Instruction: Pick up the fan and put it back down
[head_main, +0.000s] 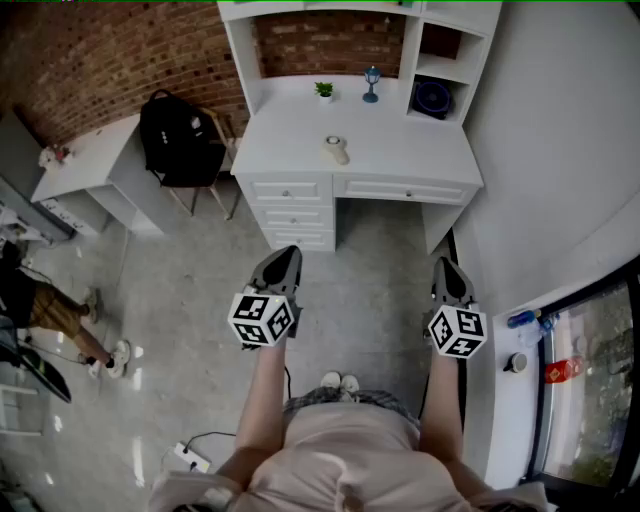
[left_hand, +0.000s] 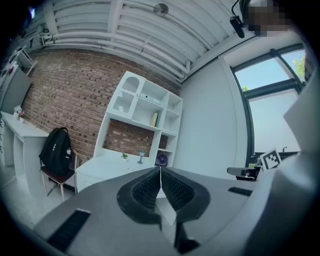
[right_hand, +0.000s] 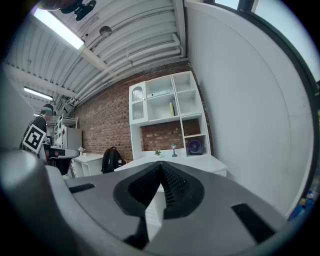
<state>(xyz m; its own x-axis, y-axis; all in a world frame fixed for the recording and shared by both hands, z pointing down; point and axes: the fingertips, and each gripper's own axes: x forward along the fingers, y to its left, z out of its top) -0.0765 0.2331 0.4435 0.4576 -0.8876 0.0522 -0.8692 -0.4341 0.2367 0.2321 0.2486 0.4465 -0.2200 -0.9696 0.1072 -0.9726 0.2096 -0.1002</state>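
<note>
The fan (head_main: 433, 97) stands in the open cubby at the right end of the white bench (head_main: 400, 152), in the upper middle of the head view. It is dark and round, and its face looks out into the room. Nothing is touching it.

Both tools are held out over the floor (head_main: 200, 270) in the lower half of that view, well short of the bench and well apart from the fan. The left tool (head_main: 287, 253) has its jaws pressed together with nothing between them, and its own view shows the ribbed pads (left_hand: 150, 189) meeting tip to tip. The right tool (head_main: 443, 266) is the same, with its jaws together and empty.

A small potted plant (head_main: 324, 90) and a little lamp (head_main: 371, 83) stand at the back of the bench top, left of the fan's cubby. A pale object (head_main: 336, 150) lies near the middle. Left of the bench, a black backpack (head_main: 178, 140) sits on a chair (head_main: 212, 195) against the brick wall (head_main: 90, 60). At the left edge of the frame a person's legs (head_main: 70, 320) can be seen.
</note>
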